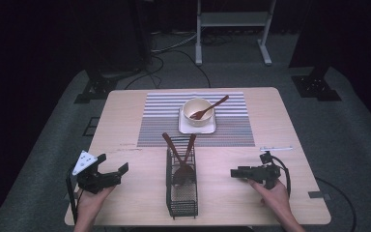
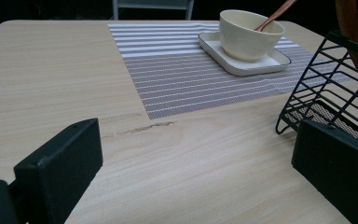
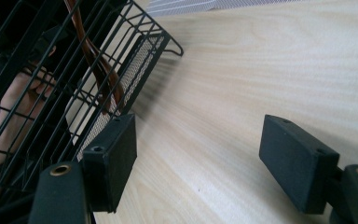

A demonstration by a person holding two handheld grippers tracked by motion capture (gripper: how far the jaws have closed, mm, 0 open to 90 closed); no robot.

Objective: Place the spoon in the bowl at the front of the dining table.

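A black wire basket (image 1: 181, 193) stands at the front middle of the wooden table (image 1: 125, 111), with two wooden utensils (image 1: 186, 166) leaning in it. Behind it a striped placemat (image 1: 164, 121) carries a white square plate (image 1: 183, 126) with a cream bowl (image 1: 198, 111) and a wooden spoon (image 1: 212, 107) resting in the bowl. My left gripper (image 1: 113, 164) rests left of the basket, open with nothing between its jaws (image 2: 200, 154). My right gripper (image 1: 233, 172) lies right of the basket, pointing at it, open and holding nothing (image 3: 200, 149). The basket (image 3: 51, 93) is close by its left jaw.
A thin white strip (image 1: 276, 148) lies on the table behind the right gripper. On the floor beyond the table are a white frame stand (image 1: 232, 19), cables and two black stand bases (image 1: 96, 87) (image 1: 316, 87). The person's left hand (image 3: 14, 107) shows through the basket wires.
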